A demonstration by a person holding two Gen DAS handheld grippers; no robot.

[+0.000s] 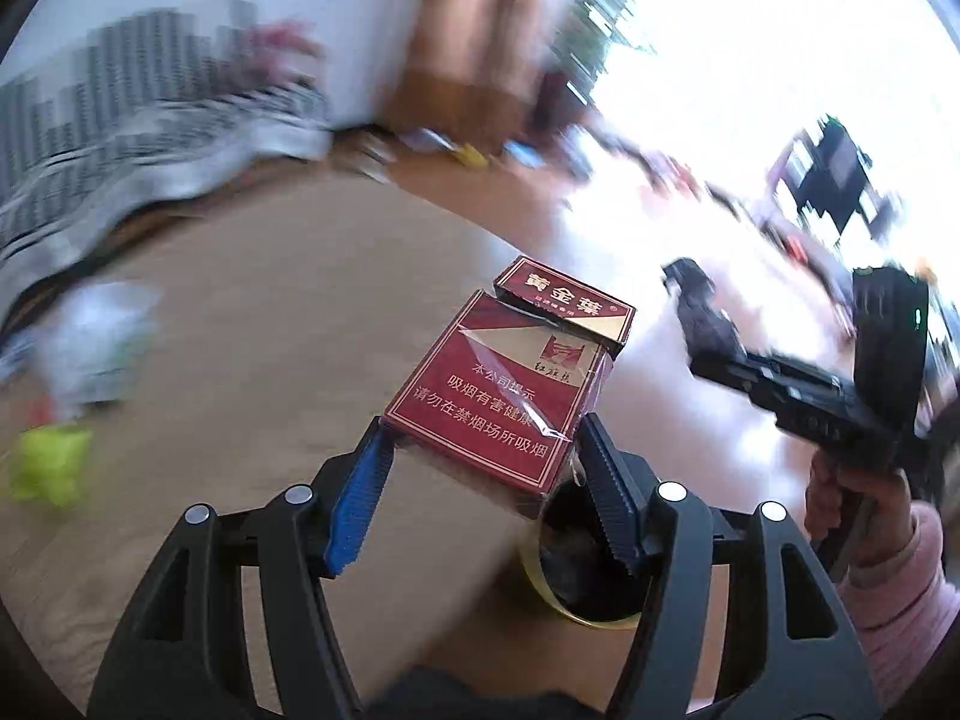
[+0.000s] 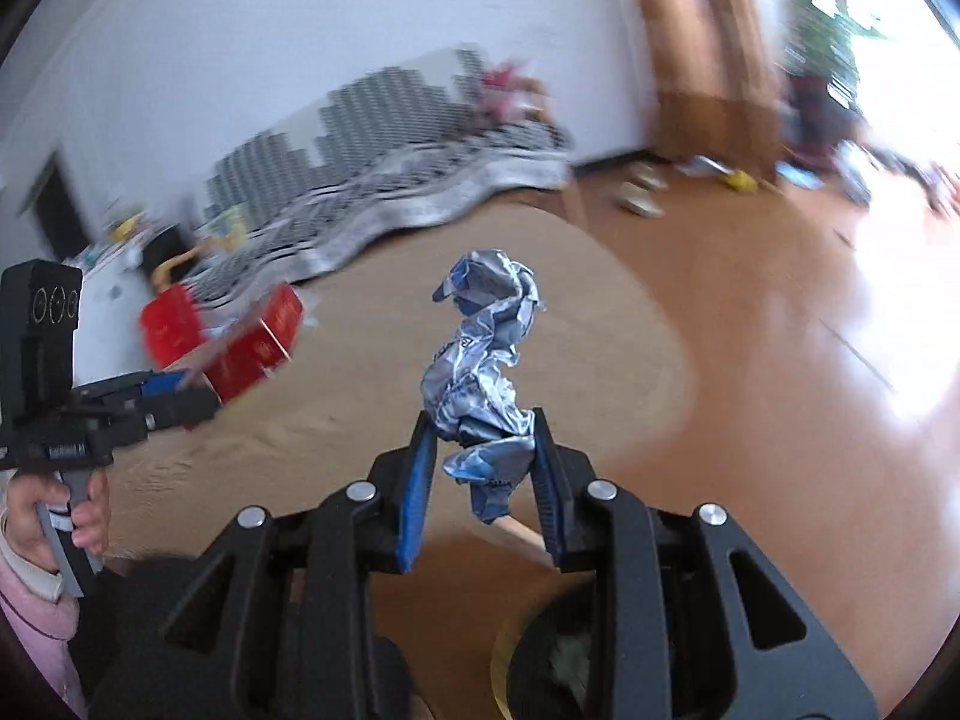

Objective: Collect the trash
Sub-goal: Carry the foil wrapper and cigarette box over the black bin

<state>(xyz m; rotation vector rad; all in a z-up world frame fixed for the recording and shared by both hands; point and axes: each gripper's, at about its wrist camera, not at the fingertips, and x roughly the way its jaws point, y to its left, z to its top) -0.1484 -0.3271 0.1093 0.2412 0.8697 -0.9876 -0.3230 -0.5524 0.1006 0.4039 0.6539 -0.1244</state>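
Just above the dark bin [image 1: 591, 564], your left gripper [image 1: 480, 468] clamps the red cigarette pack [image 1: 510, 384] by its base end — light, stiff card, lid ajar. Above that bin too, your right gripper [image 2: 483, 450] pinches the crumpled foil wrapper [image 2: 483, 360] — soft, weightless, slippery.

One red cigarette pack [image 1: 510, 384]; one crumpled foil wrapper [image 2: 486, 384]; two claws [image 1: 480, 468] [image 2: 480, 450].
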